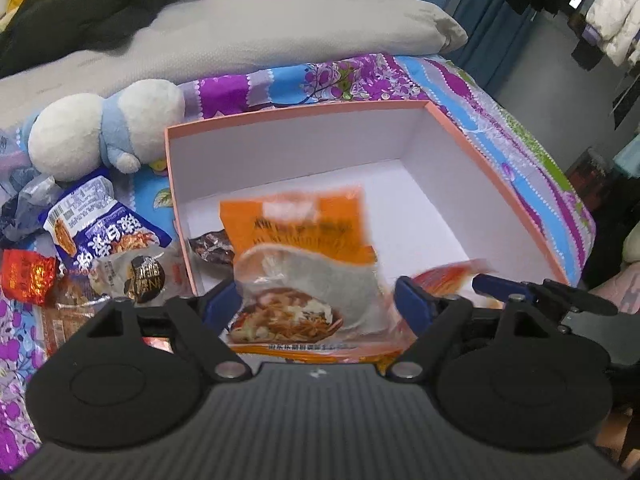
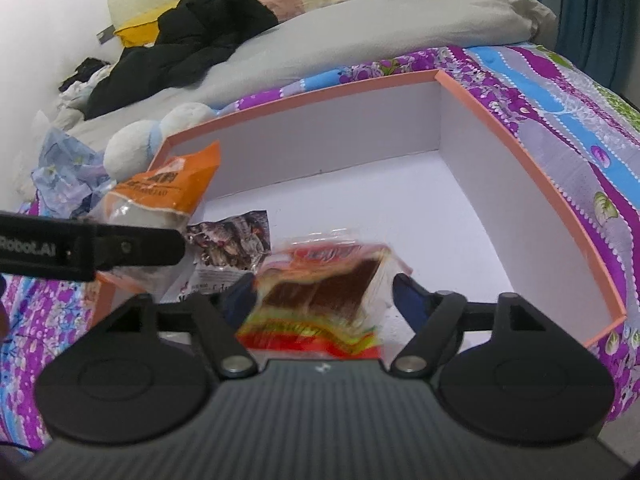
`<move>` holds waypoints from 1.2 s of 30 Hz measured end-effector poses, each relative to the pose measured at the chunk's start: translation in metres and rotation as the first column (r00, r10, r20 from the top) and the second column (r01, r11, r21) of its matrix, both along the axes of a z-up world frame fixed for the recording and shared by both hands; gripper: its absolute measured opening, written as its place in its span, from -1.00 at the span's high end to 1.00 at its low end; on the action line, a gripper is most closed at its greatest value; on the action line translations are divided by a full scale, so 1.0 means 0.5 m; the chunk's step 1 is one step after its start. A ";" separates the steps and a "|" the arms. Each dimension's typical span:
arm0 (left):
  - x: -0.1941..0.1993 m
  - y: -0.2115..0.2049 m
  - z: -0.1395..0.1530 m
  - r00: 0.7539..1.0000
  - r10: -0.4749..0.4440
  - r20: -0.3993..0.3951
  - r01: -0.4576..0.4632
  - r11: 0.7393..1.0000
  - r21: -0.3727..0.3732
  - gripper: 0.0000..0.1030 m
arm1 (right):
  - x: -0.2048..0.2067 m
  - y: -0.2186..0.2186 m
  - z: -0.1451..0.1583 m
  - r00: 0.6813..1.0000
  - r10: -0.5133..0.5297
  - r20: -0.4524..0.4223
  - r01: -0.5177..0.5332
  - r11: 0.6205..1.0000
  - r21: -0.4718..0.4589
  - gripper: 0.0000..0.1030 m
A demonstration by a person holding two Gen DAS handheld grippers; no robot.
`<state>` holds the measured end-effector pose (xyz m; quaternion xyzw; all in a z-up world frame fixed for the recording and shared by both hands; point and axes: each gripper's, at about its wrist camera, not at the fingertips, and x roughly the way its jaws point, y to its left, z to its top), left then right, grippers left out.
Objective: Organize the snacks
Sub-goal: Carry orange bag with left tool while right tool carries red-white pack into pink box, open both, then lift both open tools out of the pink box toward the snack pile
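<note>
A white box with a peach rim point(image 1: 500, 172) lies open on the flowered bedspread. My left gripper point(image 1: 316, 296) hangs over its near left corner, jaws wide. An orange noodle packet point(image 1: 296, 240) stands blurred between them, no pad pressing it. My right gripper point(image 2: 322, 294) is over the box floor, jaws also apart around a blurred red and brown snack packet point(image 2: 320, 280) that looks loose. A dark brown packet point(image 2: 232, 240) lies flat inside the box point(image 2: 520, 140). The orange packet point(image 2: 176, 184) also shows in the right wrist view.
Left of the box lie a blue noodle packet point(image 1: 100, 228), a red foil packet point(image 1: 28, 280) and a clear packet with a round label point(image 1: 140, 276). A white and blue plush toy point(image 1: 100, 132) sits behind them. A grey duvet point(image 1: 240, 40) and black clothing point(image 1: 100, 4) fill the back.
</note>
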<state>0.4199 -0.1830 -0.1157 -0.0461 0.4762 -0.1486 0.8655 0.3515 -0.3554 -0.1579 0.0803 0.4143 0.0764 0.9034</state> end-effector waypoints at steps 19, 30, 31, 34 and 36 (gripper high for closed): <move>-0.220 0.093 0.247 0.952 0.029 0.304 -0.022 0.999 -0.026 -0.83 | -0.174 0.049 0.214 0.966 -0.021 0.257 0.018 1.000 0.014 -0.56; -0.390 0.222 0.296 0.905 0.094 0.415 -0.080 0.995 -0.051 -0.83 | -0.297 0.149 0.279 0.926 0.045 0.376 -0.046 0.999 -0.007 -0.56; -0.404 0.234 0.293 0.902 0.104 0.418 -0.090 0.995 -0.052 -0.83 | -0.306 0.160 0.279 0.922 0.049 0.383 -0.050 0.999 -0.008 -0.56; -0.443 0.271 0.277 0.897 0.132 0.422 -0.119 0.991 -0.056 -0.83 | -0.329 0.187 0.274 0.915 0.059 0.400 -0.062 0.998 -0.006 -0.56; -0.467 0.292 0.264 0.893 0.152 0.424 -0.139 0.988 -0.061 -0.83 | -0.345 0.202 0.265 0.911 0.069 0.407 -0.076 0.997 0.002 -0.56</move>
